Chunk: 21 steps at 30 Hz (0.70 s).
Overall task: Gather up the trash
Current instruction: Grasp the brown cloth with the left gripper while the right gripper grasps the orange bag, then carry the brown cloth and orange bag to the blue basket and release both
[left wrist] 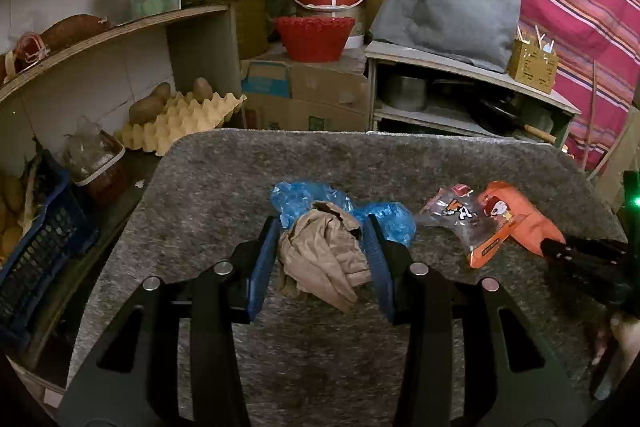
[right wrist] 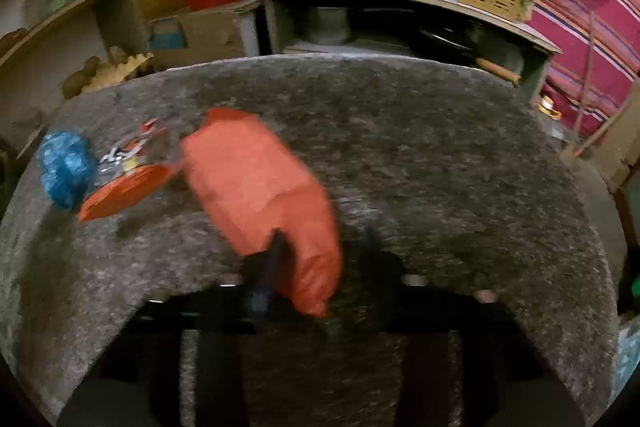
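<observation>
A crumpled brown paper wad (left wrist: 324,255) is held between the blue pads of the left gripper (left wrist: 322,251), low in the centre of the left wrist view; the jaws stand partly closed and both pads press on the wad's sides, so it is gripped above the grey felt mat (left wrist: 224,187). Just beyond the wad, toward the upper middle of that view, a crumpled blue plastic bag (left wrist: 308,197) lies on the mat, partly hidden by the paper. To the right of it a clear printed snack wrapper (left wrist: 460,215) lies touching an orange packet (left wrist: 520,223), whose long axis runs from the upper left toward the lower right of the frame. The right gripper (left wrist: 560,249) is seen entering from the right edge, its dark tips at the packet's lower right end. In the right wrist view, which is blurred, the same orange packet (right wrist: 260,187) stretches from the centre-left down to the gripper's fingers at the lower middle, and the jaws appear nearly closed on its near end; whether the packet is lifted clear of the mat cannot be told. The remaining loose pieces, the blue bag and the clear wrapper, lie up and left of the right gripper and straight ahead of the left one, so the left hand is judged nearer to the blue bag, though it is already occupied.
</observation>
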Each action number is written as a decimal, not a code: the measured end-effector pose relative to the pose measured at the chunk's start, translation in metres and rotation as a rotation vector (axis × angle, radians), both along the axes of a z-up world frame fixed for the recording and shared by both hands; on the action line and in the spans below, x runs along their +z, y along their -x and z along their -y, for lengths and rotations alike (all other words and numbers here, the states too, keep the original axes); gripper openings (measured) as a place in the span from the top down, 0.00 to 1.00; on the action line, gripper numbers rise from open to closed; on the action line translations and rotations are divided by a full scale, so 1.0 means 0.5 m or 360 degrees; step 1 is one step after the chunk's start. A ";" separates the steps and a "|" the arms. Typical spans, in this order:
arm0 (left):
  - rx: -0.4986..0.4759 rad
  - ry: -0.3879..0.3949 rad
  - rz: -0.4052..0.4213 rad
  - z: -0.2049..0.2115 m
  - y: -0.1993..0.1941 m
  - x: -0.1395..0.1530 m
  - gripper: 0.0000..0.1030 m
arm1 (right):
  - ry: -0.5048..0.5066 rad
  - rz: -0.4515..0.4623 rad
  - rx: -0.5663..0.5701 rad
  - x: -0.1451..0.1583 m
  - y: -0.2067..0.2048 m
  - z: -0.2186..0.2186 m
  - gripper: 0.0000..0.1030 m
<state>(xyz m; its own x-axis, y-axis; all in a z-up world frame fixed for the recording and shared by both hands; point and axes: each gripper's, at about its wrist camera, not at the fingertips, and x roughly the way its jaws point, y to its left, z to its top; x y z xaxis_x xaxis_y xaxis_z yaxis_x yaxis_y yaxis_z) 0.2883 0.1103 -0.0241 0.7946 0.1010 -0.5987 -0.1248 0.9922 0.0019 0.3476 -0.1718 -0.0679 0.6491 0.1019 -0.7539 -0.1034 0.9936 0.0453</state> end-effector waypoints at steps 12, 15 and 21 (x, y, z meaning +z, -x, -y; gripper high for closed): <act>-0.0090 -0.0001 0.0055 0.084 0.028 0.024 0.59 | -0.0073 0.0121 -0.0140 0.066 0.091 0.119 0.83; -0.0125 -0.0005 0.0065 0.121 0.041 0.030 0.59 | -0.0091 0.0140 -0.0180 0.079 0.123 0.159 0.83; -0.0238 -0.0017 0.0101 0.212 0.070 0.044 0.59 | -0.0123 0.0160 -0.0260 0.099 0.192 0.240 0.83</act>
